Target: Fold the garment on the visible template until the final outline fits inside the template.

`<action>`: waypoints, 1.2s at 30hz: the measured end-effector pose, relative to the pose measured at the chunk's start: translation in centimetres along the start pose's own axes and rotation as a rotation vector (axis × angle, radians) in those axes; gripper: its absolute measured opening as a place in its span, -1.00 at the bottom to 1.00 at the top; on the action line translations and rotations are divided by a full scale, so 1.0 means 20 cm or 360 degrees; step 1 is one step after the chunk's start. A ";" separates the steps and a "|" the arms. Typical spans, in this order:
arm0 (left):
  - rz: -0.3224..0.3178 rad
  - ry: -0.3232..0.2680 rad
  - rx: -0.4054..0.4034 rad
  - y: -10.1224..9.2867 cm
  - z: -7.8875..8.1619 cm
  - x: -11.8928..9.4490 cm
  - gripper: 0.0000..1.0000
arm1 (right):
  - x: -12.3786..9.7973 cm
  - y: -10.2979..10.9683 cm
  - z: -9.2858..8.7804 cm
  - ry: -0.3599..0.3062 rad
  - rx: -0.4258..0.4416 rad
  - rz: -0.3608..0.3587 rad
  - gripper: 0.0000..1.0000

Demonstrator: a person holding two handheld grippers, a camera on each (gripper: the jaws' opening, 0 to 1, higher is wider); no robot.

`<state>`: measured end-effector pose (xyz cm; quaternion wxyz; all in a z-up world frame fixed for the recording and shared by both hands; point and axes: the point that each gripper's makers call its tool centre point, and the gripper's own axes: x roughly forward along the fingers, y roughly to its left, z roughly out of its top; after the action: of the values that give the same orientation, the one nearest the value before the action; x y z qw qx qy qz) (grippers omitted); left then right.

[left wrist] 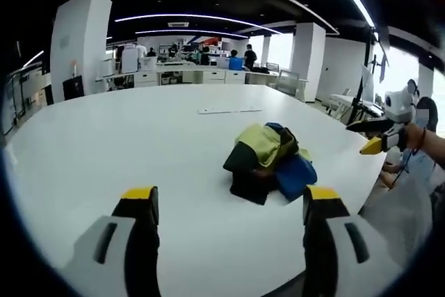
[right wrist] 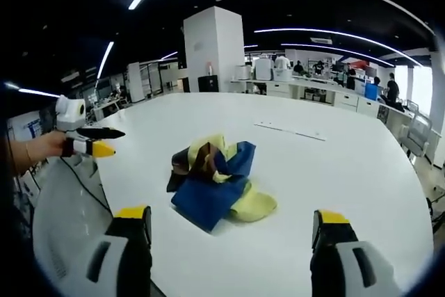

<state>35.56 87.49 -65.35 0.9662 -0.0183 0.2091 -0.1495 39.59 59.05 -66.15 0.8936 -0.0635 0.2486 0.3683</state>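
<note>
White round tabletop (left wrist: 104, 144) carries the crumpled yellow, blue and dark-brown cloth garment (left wrist: 270, 161) at 12 o'clock; my left gripper (left wrist: 229, 203) and right gripper (right wrist: 233, 224) both gape empty, so I should pinch outer edges first and spread it flat.

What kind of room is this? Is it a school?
Probably a big open office or lab, not a school. There is a large white table with crumpled clothes, desks with people working at the back, and long strip lights on a dark ceiling.

Garment (right wrist: 212, 182) lies bunched mid-table (right wrist: 348, 172) (template marks (right wrist: 290, 131) behind it), both hand-held grippers well apart from it.
</note>
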 end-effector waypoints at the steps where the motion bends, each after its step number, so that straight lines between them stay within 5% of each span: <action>1: -0.0014 -0.0012 -0.0003 0.00 0.00 0.01 0.61 | 0.01 0.00 0.00 0.0004 -0.0003 0.0013 0.92; 11: -0.0137 0.0027 -0.0004 -0.04 -0.06 0.18 0.28 | 0.16 0.00 0.10 -0.0089 0.0003 0.0122 0.59; 17: -0.0224 0.0030 0.0064 -0.09 -0.07 0.27 0.12 | 0.25 -0.02 0.09 -0.0049 0.0007 0.0192 0.30; 36: -0.0251 0.0124 0.0194 0.01 -0.13 0.57 -0.41 | 0.50 -0.03 0.11 -0.0009 -0.0160 0.0328 -0.50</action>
<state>44.45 84.43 -72.30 0.9420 0.0298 0.2348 -0.2381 46.91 65.58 -69.19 0.8473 -0.0812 0.2325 0.4705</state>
